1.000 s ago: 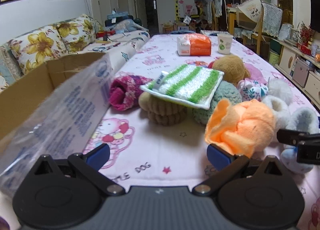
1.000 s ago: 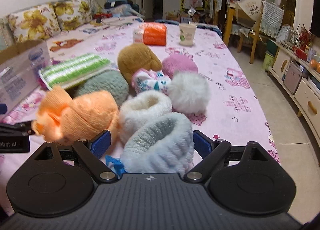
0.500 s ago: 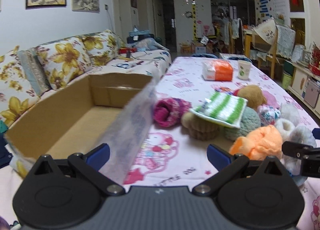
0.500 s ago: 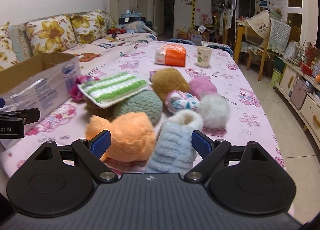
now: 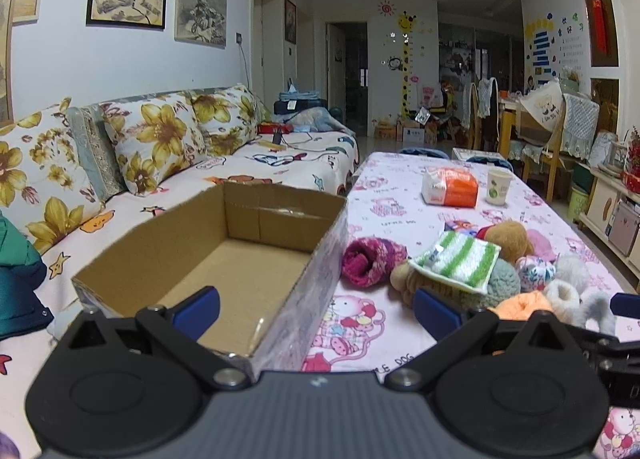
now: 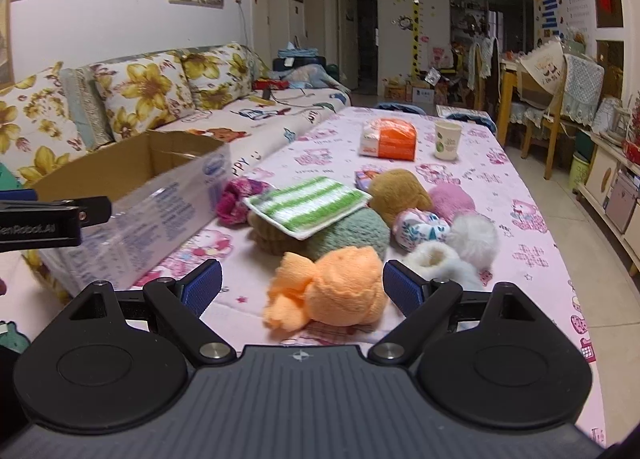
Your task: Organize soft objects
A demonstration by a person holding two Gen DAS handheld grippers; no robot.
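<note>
An empty cardboard box (image 5: pixel 224 259) (image 6: pixel 132 195) stands at the table's left edge. Right of it lies a heap of soft things: a magenta sock roll (image 5: pixel 368 261), a green-striped cloth (image 5: pixel 460 261) (image 6: pixel 308 205) lying on rolls, a brown plush (image 6: pixel 398 191), and an orange plush (image 6: pixel 340 291). My left gripper (image 5: pixel 316 309) is open above the box's near right corner, holding nothing. My right gripper (image 6: pixel 302 287) is open, its fingers on either side of the orange plush and apart from it.
A pink cartoon tablecloth (image 6: pixel 520 227) covers the long table. An orange-white tissue pack (image 6: pixel 388 139) and a paper cup (image 6: pixel 447 139) stand farther back. A flowered sofa (image 5: pixel 152 147) runs along the left. Chairs and cabinets line the right side.
Both grippers have risen and pulled back. The left one swung left, bringing the box's inside into view. The right one shifted from the blue-grey fluffy roll to the orange plush.
</note>
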